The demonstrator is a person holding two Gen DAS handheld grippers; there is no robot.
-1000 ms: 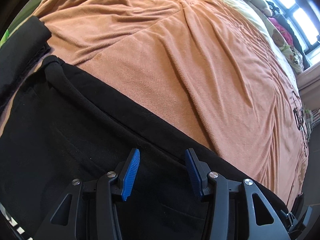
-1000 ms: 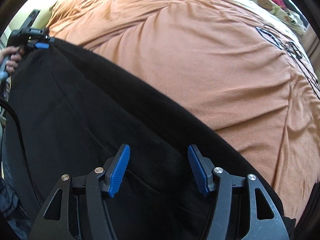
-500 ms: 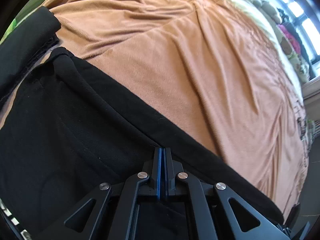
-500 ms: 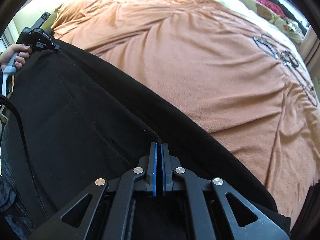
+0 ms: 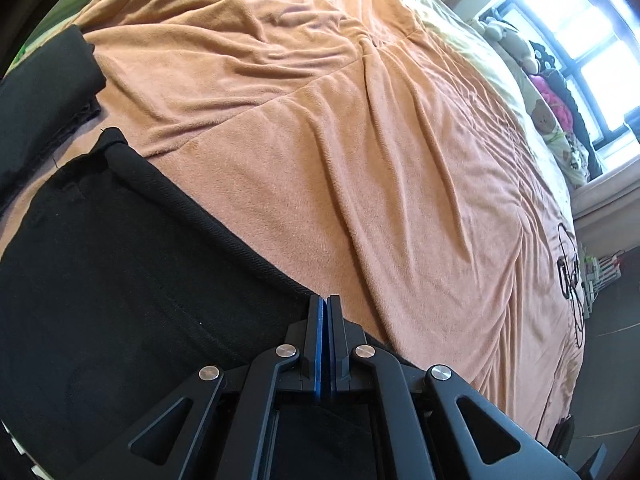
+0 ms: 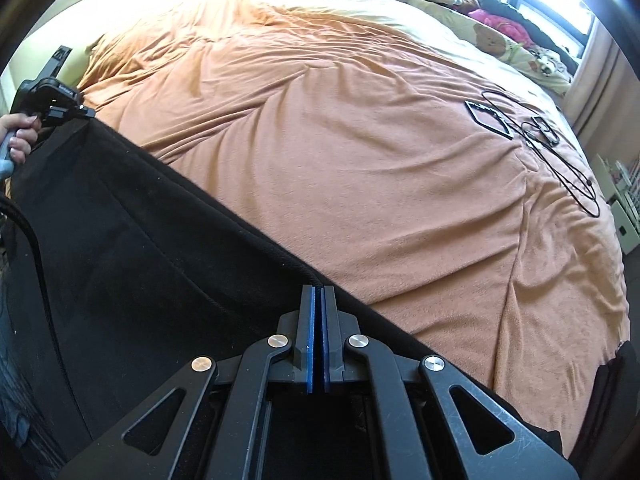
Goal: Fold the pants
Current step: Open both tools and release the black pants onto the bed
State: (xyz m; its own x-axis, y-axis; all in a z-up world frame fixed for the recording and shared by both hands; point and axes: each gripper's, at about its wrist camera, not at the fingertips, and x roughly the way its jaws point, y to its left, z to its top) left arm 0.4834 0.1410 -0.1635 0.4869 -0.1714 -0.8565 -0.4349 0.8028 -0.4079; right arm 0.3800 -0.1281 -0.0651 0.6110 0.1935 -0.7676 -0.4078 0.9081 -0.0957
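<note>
Bedside: both grippers (image 5: 324, 300) (image 6: 318, 290) now clamp pants (image 5: 120, 280).

Pants (image 5: 120, 280): plain black, no pattern. Blanket (image 5: 360, 160): plain orange-peach. Sheet (image 6: 460, 28) beyond it: pale yellow, small bear print. Gripper pads (image 6: 308, 344): blue on black frames. Cables (image 6: 560, 160): black. Far clothes heap (image 6: 496, 20): pink and black.

A wide bed carries a wrinkled orange blanket (image 6: 360, 152). Black pants (image 6: 120, 248) lie along its near edge, with another dark folded cloth (image 5: 44, 92) just beyond them. Black cables (image 6: 560, 152) rest on the blanket near the far side, and stuffed toys (image 6: 492, 38) crowd the window end.
</note>
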